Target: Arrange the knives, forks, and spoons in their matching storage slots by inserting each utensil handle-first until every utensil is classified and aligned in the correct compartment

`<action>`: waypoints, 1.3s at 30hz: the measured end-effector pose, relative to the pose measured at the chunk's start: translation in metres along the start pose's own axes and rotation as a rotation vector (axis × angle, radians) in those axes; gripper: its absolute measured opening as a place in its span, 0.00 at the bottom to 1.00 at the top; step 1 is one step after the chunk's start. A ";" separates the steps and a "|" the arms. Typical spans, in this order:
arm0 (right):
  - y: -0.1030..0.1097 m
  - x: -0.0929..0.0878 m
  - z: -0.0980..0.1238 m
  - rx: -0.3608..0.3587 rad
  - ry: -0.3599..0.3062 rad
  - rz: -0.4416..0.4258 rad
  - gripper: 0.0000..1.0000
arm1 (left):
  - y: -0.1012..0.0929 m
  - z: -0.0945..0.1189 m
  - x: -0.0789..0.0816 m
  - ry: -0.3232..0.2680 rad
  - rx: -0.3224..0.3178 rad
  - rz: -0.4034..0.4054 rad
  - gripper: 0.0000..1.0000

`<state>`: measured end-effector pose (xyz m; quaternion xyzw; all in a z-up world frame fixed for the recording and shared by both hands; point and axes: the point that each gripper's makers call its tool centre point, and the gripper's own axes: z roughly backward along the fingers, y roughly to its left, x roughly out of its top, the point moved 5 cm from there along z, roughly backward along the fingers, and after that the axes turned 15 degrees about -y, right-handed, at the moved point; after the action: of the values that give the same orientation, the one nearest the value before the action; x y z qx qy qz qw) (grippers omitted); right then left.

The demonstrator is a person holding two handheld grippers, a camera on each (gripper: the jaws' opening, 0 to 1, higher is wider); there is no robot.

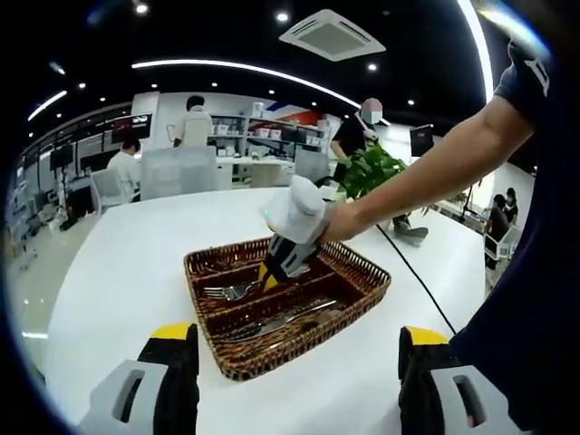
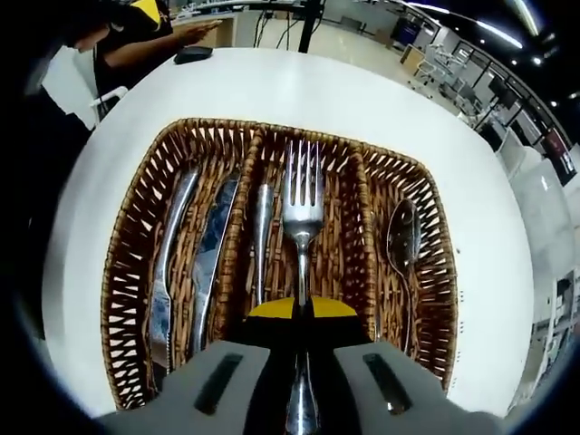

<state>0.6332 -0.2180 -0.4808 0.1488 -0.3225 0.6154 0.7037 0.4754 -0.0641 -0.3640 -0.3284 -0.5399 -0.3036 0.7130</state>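
Two knives (image 2: 186,263) fill the wicker tray's (image 2: 127,272) left slot while the right gripper (image 2: 304,313), jaws clamped on a fork (image 2: 302,204), lowers it into the middle slot; left gripper (image 1: 294,362) gapes idle.

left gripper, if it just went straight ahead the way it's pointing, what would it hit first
Most likely the near rim of the wicker tray, which lies straight ahead between the open jaws of the left gripper on the white table. Beyond it, the right gripper holds a fork over the tray. Depth is hard to judge.
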 end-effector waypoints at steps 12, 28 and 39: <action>-0.002 0.006 -0.008 0.012 0.024 -0.007 0.02 | 0.001 0.003 -0.006 0.016 0.002 0.009 0.95; -0.010 0.006 -0.007 0.008 0.059 -0.007 0.02 | 0.003 0.004 -0.005 0.014 0.004 0.005 0.95; -0.017 -0.007 0.006 -0.014 0.096 -0.011 0.02 | 0.001 0.004 -0.003 0.007 0.003 0.001 0.95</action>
<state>0.6481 -0.2309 -0.4777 0.1158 -0.2919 0.6156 0.7228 0.4737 -0.0603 -0.3662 -0.3266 -0.5378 -0.3036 0.7155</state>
